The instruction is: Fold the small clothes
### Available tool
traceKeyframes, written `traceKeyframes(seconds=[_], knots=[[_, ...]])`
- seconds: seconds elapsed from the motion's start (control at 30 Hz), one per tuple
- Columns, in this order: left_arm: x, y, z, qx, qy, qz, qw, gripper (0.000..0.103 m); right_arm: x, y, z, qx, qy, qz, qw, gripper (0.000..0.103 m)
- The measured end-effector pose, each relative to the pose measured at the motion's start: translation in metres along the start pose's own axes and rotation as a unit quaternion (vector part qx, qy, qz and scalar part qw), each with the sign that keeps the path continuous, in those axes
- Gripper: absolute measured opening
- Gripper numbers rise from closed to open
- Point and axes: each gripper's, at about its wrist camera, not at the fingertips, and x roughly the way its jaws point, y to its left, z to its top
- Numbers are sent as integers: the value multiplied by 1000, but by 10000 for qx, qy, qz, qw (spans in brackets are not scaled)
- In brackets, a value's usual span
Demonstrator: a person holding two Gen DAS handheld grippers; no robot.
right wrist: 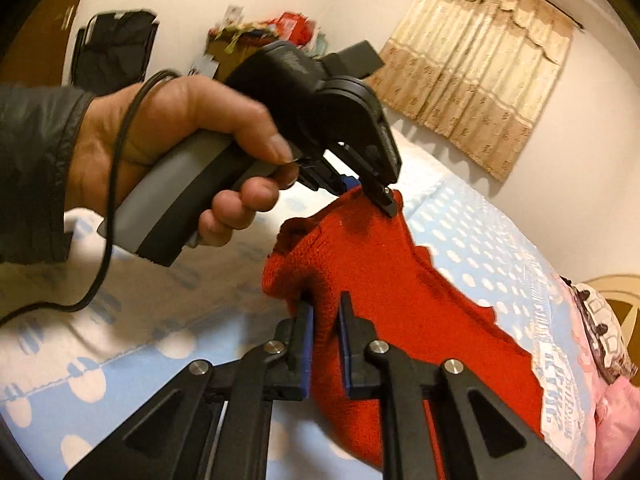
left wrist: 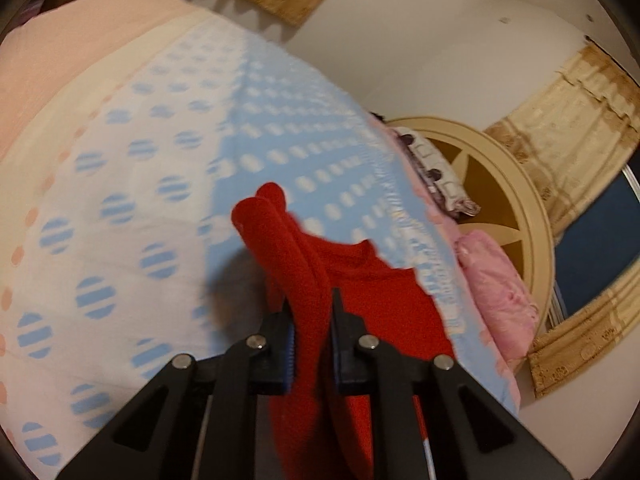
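one red knit garment (right wrist: 384, 288), one bed with a blue-and-white dotted bedspread (left wrist: 132, 208), two grippers, one hand (right wrist: 168, 148) seen with a dark sleeve (right wrist: 32, 168) and a black cable (right wrist: 108, 240) trailing off the handle. left gripper (left wrist: 312, 312), seen from its own wrist view: jaws nearly together, clenched on a thick fold of the red fabric, which bunches up past the fingertips in two rounded lobes and hangs below the jaws. in the right wrist view the same gripper, held by the hand, bites the top edge of the garment at its upper corner. right gripper (right wrist: 326, 314): jaws narrow, pinching a second bunch of the red knit at the near corner, blue pads pressed against the cloth on both sides. the garment hangs stretched between the two grips, lifted off the bedspread, its lower scalloped edge running down to the right; whether that trailing part still touches the bed i cannot tell. edges: the far edge of the bedspread drops off on the right near a pink pillow (left wrist: 500, 292) and a patterned pillow (left wrist: 436, 168) against a cream headboard (left wrist: 532, 216). beige curtains (right wrist: 480, 56) on the white wall beyond. wide open bedspread lies to the left of the garment, with a peach blanket (left wrist: 68, 64) further back.
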Motion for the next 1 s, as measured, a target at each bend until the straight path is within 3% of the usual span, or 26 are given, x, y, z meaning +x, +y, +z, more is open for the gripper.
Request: traceKeyframes(seconds=[0.4, 1.0], knots=[[43, -72, 13, 295, -11, -399, 9988, 14, -36, -84, -32, 996, -165, -406, 9941, 8], [91, -120, 6, 506, 314, -417, 9974, 14, -51, -131, -60, 1814, -77, -434, 9824, 8]])
